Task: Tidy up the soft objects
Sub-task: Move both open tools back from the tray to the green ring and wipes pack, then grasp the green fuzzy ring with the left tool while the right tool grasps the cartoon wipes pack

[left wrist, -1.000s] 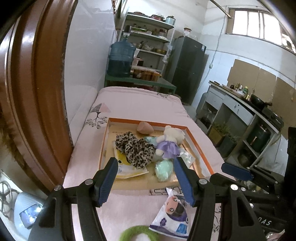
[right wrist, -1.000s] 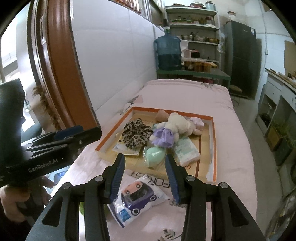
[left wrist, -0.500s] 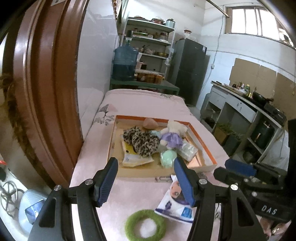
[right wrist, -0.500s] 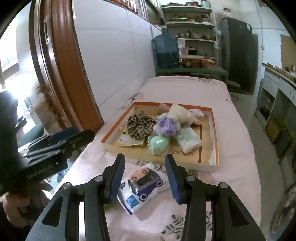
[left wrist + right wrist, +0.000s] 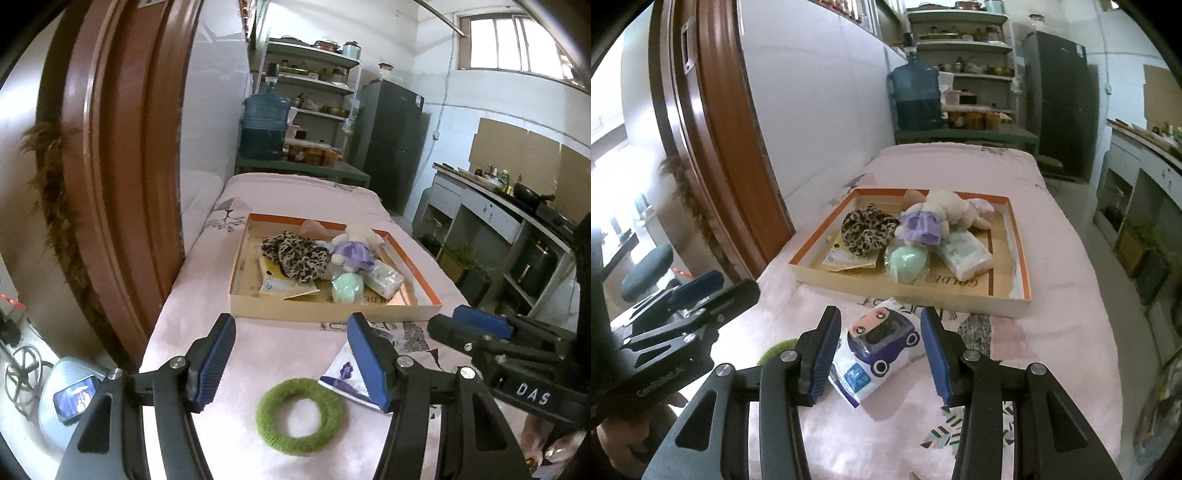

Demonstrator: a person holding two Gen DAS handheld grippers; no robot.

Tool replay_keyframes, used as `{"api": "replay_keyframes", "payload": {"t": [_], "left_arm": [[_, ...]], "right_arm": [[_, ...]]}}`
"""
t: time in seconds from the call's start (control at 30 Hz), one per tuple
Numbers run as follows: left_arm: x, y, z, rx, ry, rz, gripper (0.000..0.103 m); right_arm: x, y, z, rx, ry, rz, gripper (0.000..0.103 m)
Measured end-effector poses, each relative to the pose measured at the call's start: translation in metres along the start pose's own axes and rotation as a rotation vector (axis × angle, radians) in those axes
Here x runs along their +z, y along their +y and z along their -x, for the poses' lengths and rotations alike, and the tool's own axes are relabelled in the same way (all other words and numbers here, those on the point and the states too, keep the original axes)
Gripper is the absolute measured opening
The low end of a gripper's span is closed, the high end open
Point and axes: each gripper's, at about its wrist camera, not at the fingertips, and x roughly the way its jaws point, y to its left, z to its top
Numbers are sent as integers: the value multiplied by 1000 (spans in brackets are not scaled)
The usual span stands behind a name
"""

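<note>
Green ring (image 5: pixel 299 416): flat on pink bed (image 5: pixel 295 195), between left claw (image 5: pixel 291 363) blades, untouched; claw open.
Car packet (image 5: pixel 877 347): between right claw (image 5: pixel 881 354) blades, ungripped; claw open.
Tray (image 5: pixel 1021 254): beyond both.

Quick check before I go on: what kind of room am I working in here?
Most likely a lived-in home room that doubles as a kitchen: a pink-quilted bed is the work surface, with a dark fridge, shelves of pots and a water jug behind it, and a cooking counter with a wok at the right.
</note>
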Motion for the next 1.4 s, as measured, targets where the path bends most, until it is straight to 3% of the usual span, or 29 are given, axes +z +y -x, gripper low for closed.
{"api": "replay_keyframes", "payload": {"t": [0.07,0.13,0.27,0.37,0.73,0.97,1.4], "left_arm": [[-6,3,-1,5,2,5,62],[-10,4,-3,2,8,10,62],[-19,10,-9,5,25,16,62],[-24,13,-15,4,46,20,62],[-42,16,-36,-11,126,0,62],[-56,13,-47,-9,194,-31,62],[-64,22,-58,-14,248,21,62]], "right_arm": [[-3,0,2,-4,-10,-7,51],[-6,0,4,-10,-16,-15,63],[-12,2,3,-14,-14,-24,64],[-14,1,-1,-11,-3,-47,72],[-20,-16,-26,1,39,-210,74],[-20,-13,-39,-14,71,-221,74],[-25,-6,-67,-9,129,-297,74]]}}
